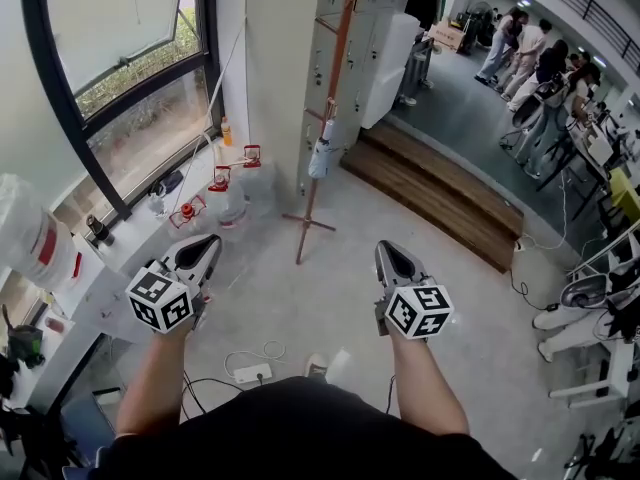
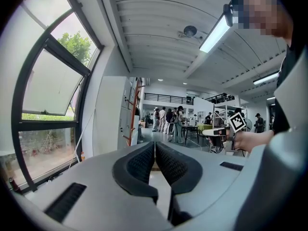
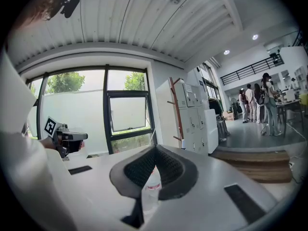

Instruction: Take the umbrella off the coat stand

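While both grippers are waiting well apart from the coat stand [image 1: 338,68], the folded umbrella [image 1: 320,154] is hanging partway up its pole. Left gripper [image 1: 203,248], right gripper [image 1: 392,256]: jaws pressing together, empty. Advised: opening one wide, gripping the umbrella's middle, lifting it upward.

Open-plan office hall, lockers [image 1: 326,63], desks [image 1: 598,148], mezzanine railing [image 1: 592,10]

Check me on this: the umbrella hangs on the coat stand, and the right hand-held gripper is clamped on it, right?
Not clamped on it. The umbrella hangs on the coat stand, but the right hand-held gripper is shut on nothing and apart from it. The head view shows this.
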A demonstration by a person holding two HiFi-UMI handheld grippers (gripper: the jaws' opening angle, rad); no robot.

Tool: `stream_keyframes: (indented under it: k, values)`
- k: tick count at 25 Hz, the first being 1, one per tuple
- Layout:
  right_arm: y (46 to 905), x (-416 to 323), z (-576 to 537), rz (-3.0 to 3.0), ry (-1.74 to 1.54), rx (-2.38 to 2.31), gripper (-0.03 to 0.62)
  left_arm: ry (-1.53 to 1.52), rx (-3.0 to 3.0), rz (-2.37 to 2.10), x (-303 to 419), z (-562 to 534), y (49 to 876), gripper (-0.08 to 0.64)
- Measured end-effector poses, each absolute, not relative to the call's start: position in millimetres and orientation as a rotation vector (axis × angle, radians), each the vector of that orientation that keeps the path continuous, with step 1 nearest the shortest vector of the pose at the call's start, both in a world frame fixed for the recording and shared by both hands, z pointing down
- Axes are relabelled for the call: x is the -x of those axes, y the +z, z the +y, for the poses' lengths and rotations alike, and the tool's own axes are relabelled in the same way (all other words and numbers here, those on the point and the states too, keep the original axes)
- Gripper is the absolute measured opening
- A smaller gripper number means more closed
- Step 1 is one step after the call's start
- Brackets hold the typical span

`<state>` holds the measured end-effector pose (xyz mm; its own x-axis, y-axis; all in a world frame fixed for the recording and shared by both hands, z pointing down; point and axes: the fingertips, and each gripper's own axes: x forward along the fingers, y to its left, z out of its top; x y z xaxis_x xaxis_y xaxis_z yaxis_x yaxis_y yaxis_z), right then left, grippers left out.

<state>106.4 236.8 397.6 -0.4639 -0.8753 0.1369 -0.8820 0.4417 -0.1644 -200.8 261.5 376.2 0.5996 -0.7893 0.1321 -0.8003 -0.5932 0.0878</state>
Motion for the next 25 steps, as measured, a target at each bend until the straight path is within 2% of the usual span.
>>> stream_keyframes:
  k: [13,25]
  values:
    - [420,-170,117,-2.652,0.374,-1.516,0.011,0.165,-2.599,-1.421,138,163,392,0.032]
    - [434,-217,54,-2.694,0.398,-1.441,0.011,0.192,-2.573,-1.461,73,118,395,0.032]
